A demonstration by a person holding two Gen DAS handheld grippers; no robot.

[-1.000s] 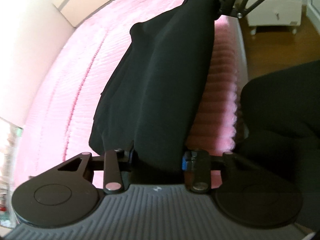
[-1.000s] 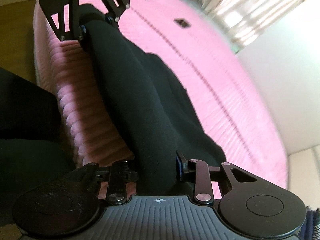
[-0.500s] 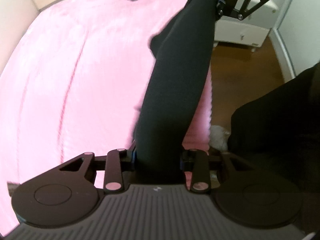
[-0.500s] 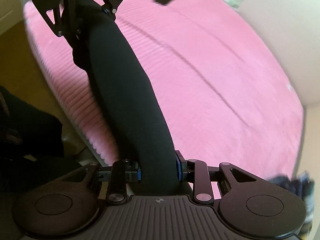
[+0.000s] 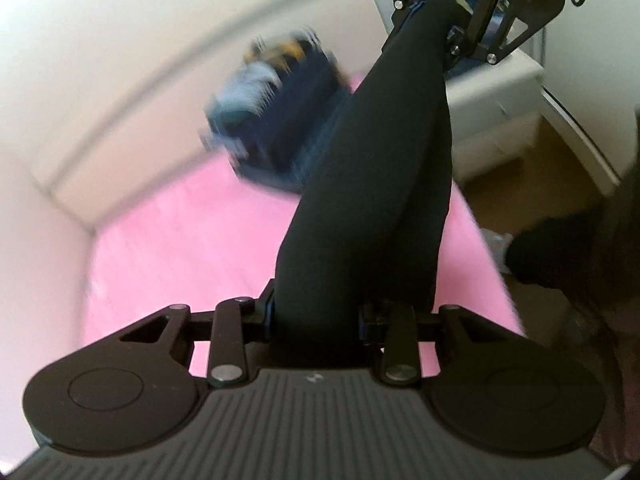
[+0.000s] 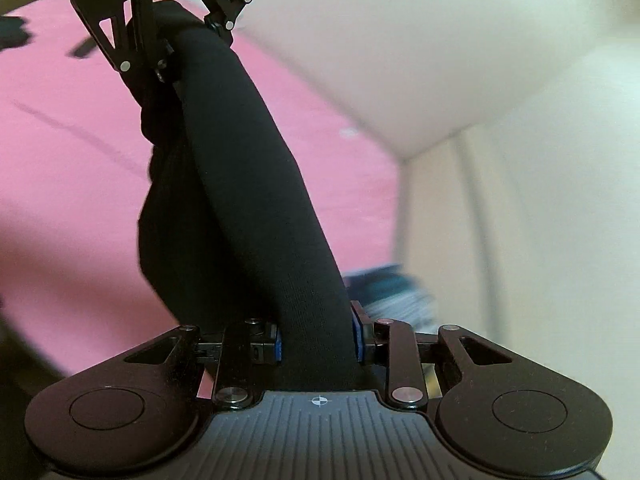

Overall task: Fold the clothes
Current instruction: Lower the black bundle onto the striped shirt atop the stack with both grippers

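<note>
1. The black stretchy knit garment (image 5: 376, 184) is in the air, drawn into a long bunched band between the two grippers; none of it visibly rests on the bed, though its lower hanging part is partly hidden.
2. The left gripper (image 5: 316, 316) has its jaws clenched on one end of the garment, the cloth filling the gap between the blue pads.
3. The right gripper (image 6: 316, 340) grips the other end the same way, jaws pressed onto the fabric. Each gripper also shows at the top of the other's view, cloth running into it.
4. In the right wrist view a loose fold of the garment hangs down below the taut band, so it is doubled or bunched, not spread flat.
5. Below lies the pink ribbed bed cover (image 5: 192, 240), which looks bare under the garment.
6. Near the bed's far corner by the wall sits a blurred heap of dark blue and pale clothes (image 5: 276, 120); whether these are folded I cannot tell.
7. Beyond the bed's edge stand a white bedside cabinet (image 5: 496, 120) and brown wooden floor (image 5: 560, 184).
8. Judgement: this garment's fold is barely begun. It is lifted and stretched, but laying it flat on the bed, smoothing it and making the folds all remain.
</note>
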